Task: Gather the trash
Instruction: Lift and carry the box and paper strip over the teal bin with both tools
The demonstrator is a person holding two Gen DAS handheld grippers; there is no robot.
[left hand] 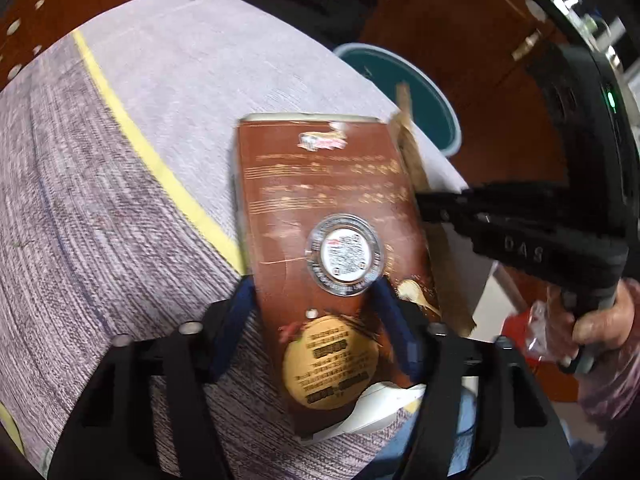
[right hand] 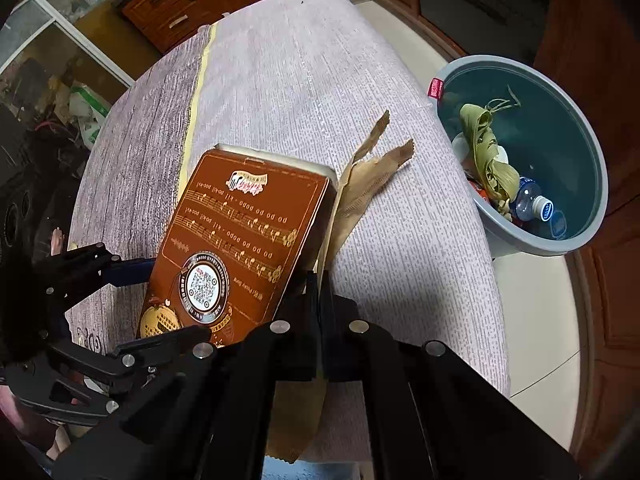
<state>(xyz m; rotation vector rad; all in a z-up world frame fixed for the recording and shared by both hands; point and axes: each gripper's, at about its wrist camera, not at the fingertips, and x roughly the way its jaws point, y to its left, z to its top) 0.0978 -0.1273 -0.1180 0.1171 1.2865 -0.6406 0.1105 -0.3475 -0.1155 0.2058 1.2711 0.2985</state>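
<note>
Box (left hand: 332,248) was the item in hand: brown carton with music notes and a round sticker, lying on the cloth-covered table (left hand: 120,200) near its edge. Your left tongs (left hand: 316,328) straddled its near end, blue fingers (left hand: 394,328) spread on either side; I couldn't see the pads pressing the cardboard, so I read that as lined up but not gripped. Your right tongs (right hand: 318,300) were pressed together on a strip of brown paper (right hand: 360,196) lying just beside the box on its bin side, the strip's torn ends splaying out over the table.

Step, as I judged it: picking trash off the table, paper already pinched, box next. Bin (right hand: 560,236) stood on the floor just off the table edge on your right, already holding leaves, a plastic bottle (right hand: 532,202) and other scraps.

Next move called for the left fingers to close squarely on the box's narrow sides before any lift. The carton is wide and smooth, so a shallow bite could let it swing or slip. The paper only needed carrying over the rim and releasing.

Pose: both tools pointed steeply down at the table, side by side. In the left view your right hand (left hand: 600,316) was wrapped round its tool's handle, red plastic showing just behind it.
</note>
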